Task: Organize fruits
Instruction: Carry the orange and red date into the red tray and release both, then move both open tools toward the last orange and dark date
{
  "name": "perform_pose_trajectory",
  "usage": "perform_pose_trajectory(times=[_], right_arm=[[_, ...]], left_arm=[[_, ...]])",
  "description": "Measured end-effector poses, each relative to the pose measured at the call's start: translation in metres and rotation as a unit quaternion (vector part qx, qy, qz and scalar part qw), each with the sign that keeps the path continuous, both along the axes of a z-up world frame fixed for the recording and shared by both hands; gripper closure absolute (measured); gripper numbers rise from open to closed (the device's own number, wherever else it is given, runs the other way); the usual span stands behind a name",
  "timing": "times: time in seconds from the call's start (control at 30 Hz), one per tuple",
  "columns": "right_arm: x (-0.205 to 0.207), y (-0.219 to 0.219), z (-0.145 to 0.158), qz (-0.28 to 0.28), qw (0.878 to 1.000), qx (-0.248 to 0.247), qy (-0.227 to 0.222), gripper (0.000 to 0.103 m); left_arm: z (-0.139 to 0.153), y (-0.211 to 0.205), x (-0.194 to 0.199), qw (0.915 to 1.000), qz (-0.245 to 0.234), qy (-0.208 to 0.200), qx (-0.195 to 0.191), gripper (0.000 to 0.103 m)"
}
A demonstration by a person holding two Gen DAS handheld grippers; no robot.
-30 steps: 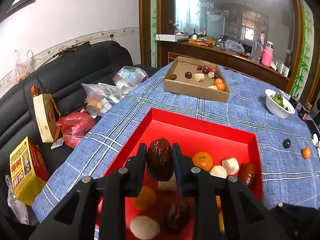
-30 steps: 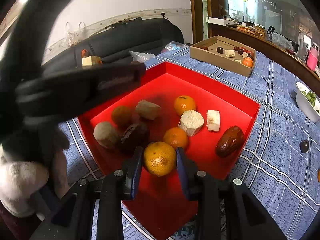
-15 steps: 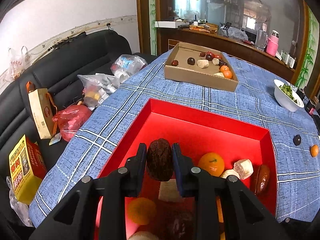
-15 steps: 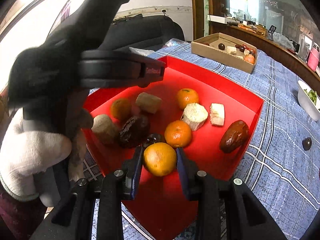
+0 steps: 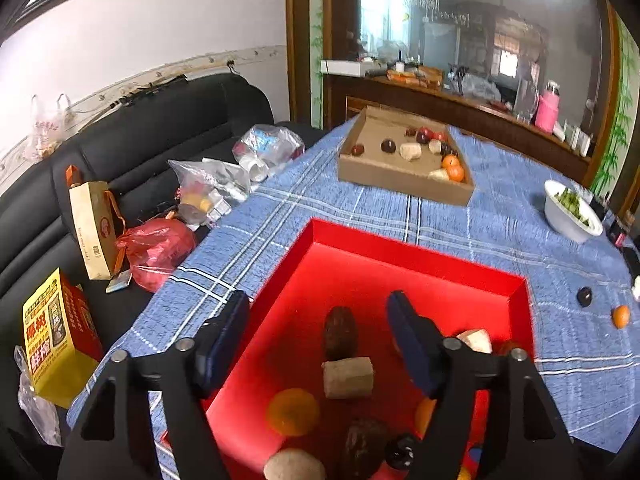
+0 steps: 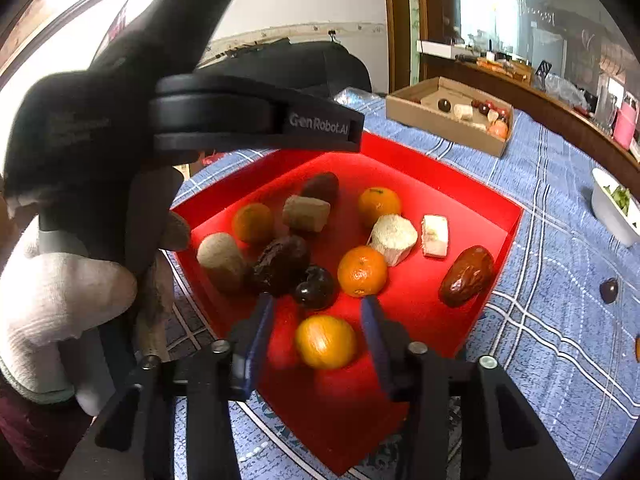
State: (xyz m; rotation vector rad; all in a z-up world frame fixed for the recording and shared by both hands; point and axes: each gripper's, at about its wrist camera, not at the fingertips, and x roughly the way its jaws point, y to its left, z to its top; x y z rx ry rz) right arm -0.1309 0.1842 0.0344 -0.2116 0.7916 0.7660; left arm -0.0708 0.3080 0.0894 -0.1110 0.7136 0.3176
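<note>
Currently: left gripper (image 5: 318,338) fingers spread wide, empty, dark date (image 5: 340,332) lower centre in red tray (image 5: 400,248); right gripper (image 6: 318,330) fingers parted, orange (image 6: 325,342) loose between.

Both grippers are open, with nothing between their fingers.

The left gripper (image 5: 318,336) points forward and down, and its two fingers (image 5: 224,336) are spread very wide. From the right wrist view it shows from the side as a big black shape, held up high by a hand (image 6: 60,300) in a white glove. The right gripper (image 6: 318,336) sits lower, beside it. It also points forward and down, and its blue-edged fingers (image 6: 256,336) are apart, not as wide as the left ones.
</note>
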Motion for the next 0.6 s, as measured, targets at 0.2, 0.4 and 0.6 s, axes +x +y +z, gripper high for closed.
perform_pose_trajectory(times=[0.2,0.4,0.6], right_arm=[[-0.011,-0.011,0.010,-0.009,1.000,0.010,-0.018,0.045],[-0.021,-0.031,0.018,-0.028,0.999,0.022,-0.027,0.041],[-0.020,-0.058,0.015,-0.060,0.998,0.032,-0.018,0.039]], left_arm=[[0.023,-0.010,-0.021,0.9991,0.019,-0.034,0.016,0.015],[0.038,-0.034,-0.039,0.9971,0.024,-0.056,0.046,0.006],[0.044,-0.060,-0.051,0.9973,-0.007,-0.064,0.035,0.006]])
